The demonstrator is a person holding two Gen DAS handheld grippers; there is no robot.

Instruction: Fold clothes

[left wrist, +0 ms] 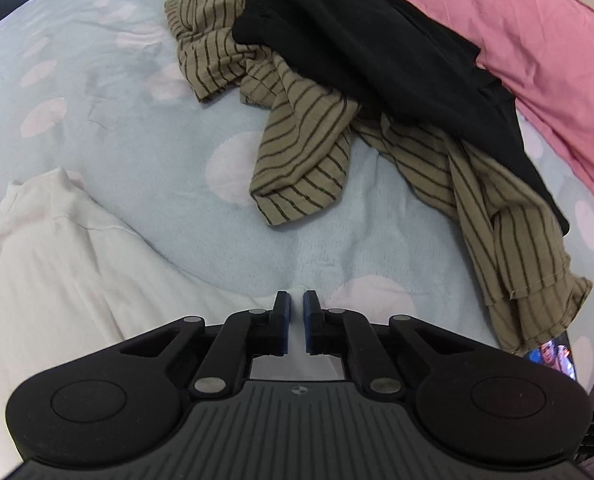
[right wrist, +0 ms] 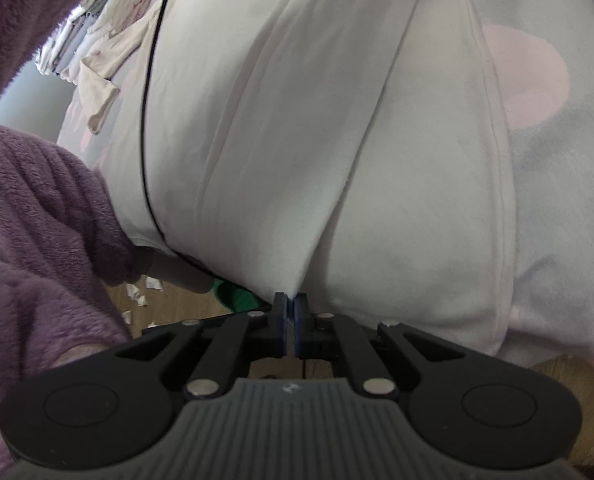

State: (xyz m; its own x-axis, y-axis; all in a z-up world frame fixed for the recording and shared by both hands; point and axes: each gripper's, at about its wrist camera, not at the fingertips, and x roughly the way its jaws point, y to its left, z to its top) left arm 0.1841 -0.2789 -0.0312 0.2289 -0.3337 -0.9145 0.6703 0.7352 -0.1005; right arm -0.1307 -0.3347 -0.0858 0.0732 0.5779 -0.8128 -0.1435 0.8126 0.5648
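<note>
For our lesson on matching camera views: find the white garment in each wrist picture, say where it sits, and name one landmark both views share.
Left wrist view: the white garment fills the lower left, reaching to the left gripper.
Right wrist view: it fills the centre, its corner pinched in the right gripper.
Shared landmark: the pale blue bedcover with pink dots, seen at the right edge here.

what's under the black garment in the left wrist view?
The olive striped garment lies under the black garment, spilling out on both sides. Anything beneath the overlap is covered.
</note>
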